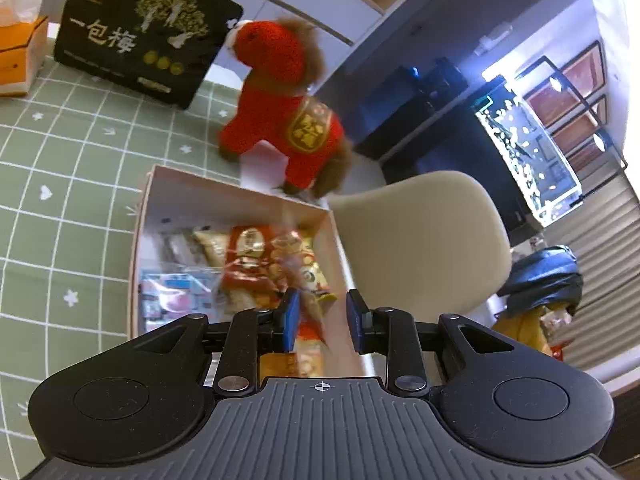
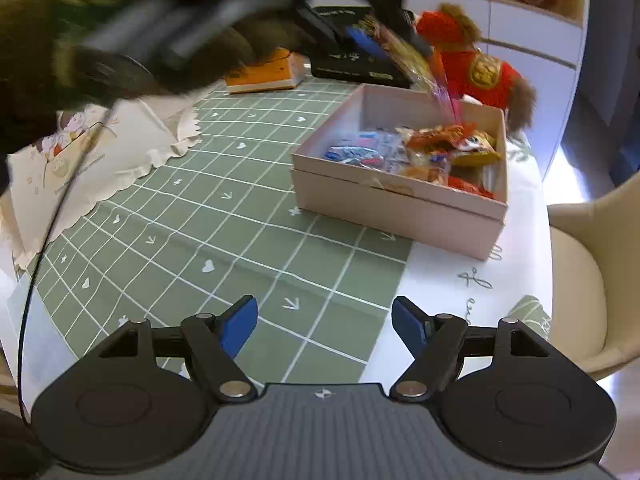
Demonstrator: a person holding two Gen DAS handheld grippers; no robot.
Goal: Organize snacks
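Dangling snack packet (image 2: 404, 54) — right-wrist view only

Box (image 2: 400, 204) on the tablecloth (image 2: 224, 216), snack packets (image 2: 436, 152) inside. Plush toy (image 2: 476, 68) behind it; dark bag (image 1: 148, 28) far left (tissue box (image 1: 20, 52) beside). Chair (image 1: 420, 240) right.

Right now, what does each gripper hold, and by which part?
The left gripper pinches a snack packet by its upper end, over the box. The right gripper is open and holds nothing.
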